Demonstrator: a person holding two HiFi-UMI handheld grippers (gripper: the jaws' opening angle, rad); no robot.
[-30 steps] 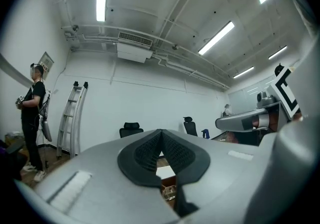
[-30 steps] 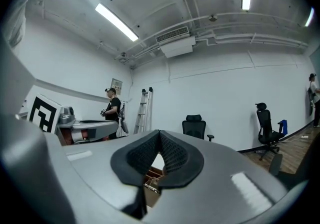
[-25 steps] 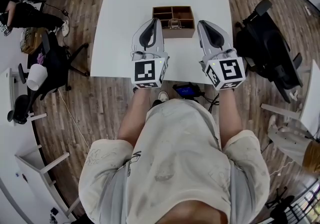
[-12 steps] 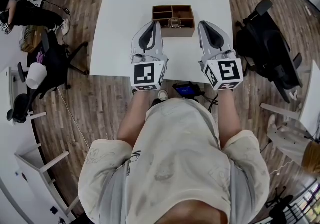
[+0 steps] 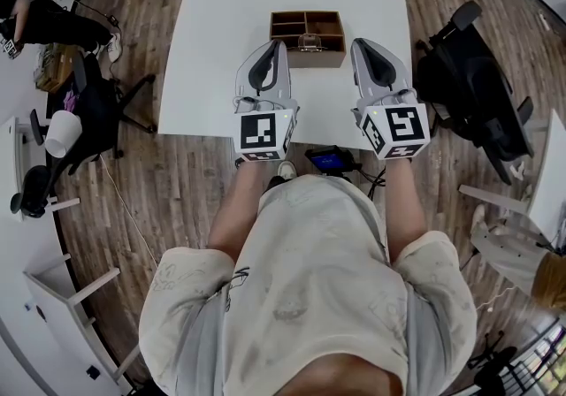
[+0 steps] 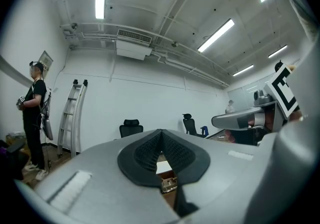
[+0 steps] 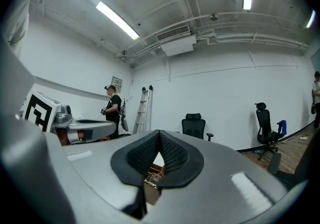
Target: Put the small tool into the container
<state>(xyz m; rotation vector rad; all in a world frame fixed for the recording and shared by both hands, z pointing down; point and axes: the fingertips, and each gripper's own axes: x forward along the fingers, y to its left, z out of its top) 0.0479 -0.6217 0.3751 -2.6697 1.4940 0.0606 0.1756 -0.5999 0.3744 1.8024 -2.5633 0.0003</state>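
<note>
Small shiny metal implement (image 5: 309,41) is lying inside the brown wooden compartment box (image 5: 287,27), in a section against the box's near wall, about midway along it; its exact shape is too small to make out. The box is sitting on the white rectangular bench (image 5: 212,49), toward the far edge and roughly centred. The grey left tool (image 5: 277,45) and the grey right tool (image 5: 361,45) are hovering side by side above the near half of the bench, both pointing toward the box, one tip near each of its near corners, neither touching it. In the left gripper view the left tool's (image 6: 161,135) ribbed black pads (image 6: 145,153) are meeting at their tips with nothing between them, and the box with the metal implement (image 6: 168,184) is showing through the gap below. In the right gripper view the right tool's (image 7: 159,135) pads (image 7: 175,155) are likewise pressing together and carrying nothing, with a corner of the box (image 7: 150,180) peeking beneath. A black office chair (image 5: 469,58) is standing just right of the bench on the wooden plank floor (image 5: 177,182).
</note>
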